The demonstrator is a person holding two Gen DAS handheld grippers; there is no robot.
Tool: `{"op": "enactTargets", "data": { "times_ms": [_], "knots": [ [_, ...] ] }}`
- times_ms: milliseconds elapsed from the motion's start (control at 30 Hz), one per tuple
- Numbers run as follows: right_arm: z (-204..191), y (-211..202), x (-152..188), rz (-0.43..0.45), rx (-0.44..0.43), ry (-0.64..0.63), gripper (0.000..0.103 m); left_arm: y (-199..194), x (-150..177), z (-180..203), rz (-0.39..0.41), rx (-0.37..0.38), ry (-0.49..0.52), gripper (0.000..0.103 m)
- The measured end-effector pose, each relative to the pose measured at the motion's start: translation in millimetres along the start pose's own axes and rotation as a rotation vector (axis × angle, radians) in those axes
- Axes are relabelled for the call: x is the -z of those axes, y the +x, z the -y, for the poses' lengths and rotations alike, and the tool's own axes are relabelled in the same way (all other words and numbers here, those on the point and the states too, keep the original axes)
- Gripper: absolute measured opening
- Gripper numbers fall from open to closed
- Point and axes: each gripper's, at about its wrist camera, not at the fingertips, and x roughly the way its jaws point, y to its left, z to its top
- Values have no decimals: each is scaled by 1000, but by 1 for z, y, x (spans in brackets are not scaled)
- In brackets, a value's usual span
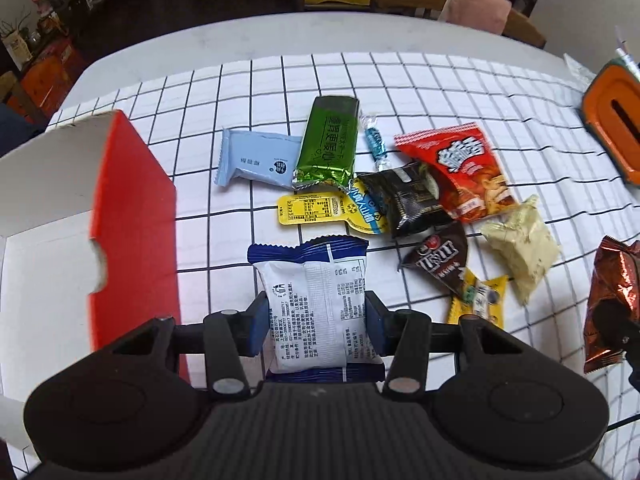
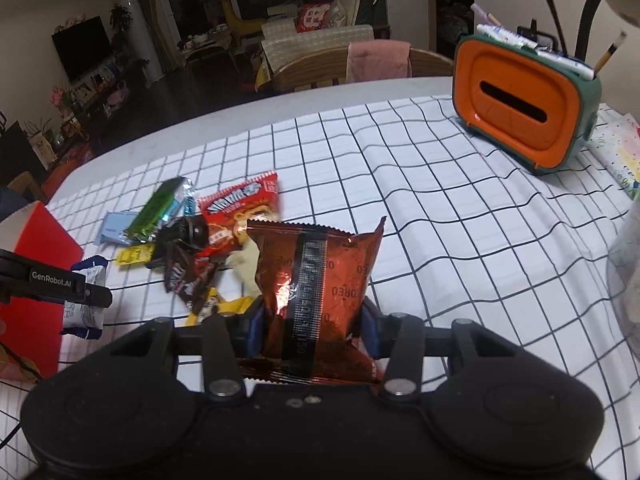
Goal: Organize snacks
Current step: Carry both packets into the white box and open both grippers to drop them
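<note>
1. The left gripper (image 1: 316, 322) has a blue-and-white snack packet (image 1: 314, 300) pinched between its blue pads, printed back facing the camera, jaws closed on the packet's sides.
2. That packet hangs clear above the checked tablecloth (image 1: 440, 92), just right of the red-and-white box (image 1: 132, 216), which stands open at the left edge of the scene.
3. Over to the right gripper (image 2: 312, 330): it's clamped on a copper-red Oreo packet (image 2: 320, 280), seam side up, pads pressing both edges.
4. From the left wrist view, that same packet shows at the far right edge, crinkled and shiny.
5. Between the two held packets lies the pile. A pale blue packet (image 1: 260, 160) sits far left, touching a green foil bar (image 1: 326, 142) tilted beside it.
6. A small blue-wrapped candy (image 1: 374, 142) lies just right of the green bar.
7. The big red snack bag (image 1: 456, 172) overlaps a black packet (image 1: 412, 198); a yellow sachet (image 1: 320, 208) lies flat on their left, its end tucked under the black one.
8. Nearer, a dark brown packet (image 1: 440, 264) lies over a yellow wrapper (image 1: 480, 300), with a cream-coloured packet (image 1: 520, 248) to the right.
9. At the far right of the table stands an orange-and-green tissue box (image 2: 520, 108) with brushes and pens stuck in behind it.
</note>
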Motion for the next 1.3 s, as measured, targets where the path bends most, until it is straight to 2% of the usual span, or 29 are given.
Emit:
{"op": "enactTargets", "data": {
  "times_ms": [267, 667, 1033, 1300],
  "knots": [
    [-31, -35, -1, 11, -26, -42, 46, -52, 10, -19, 40, 12, 29, 48],
    [-123, -73, -15, 27, -127, -175, 46, -114, 13, -85, 112, 11, 9, 48],
    [-225, -70, -24, 21, -212, -318, 46, -127, 14, -172, 127, -34, -51, 48],
    [-295, -44, -23, -19, -250, -403, 46, -105, 14, -229, 82, -77, -72, 48]
  ]
}}
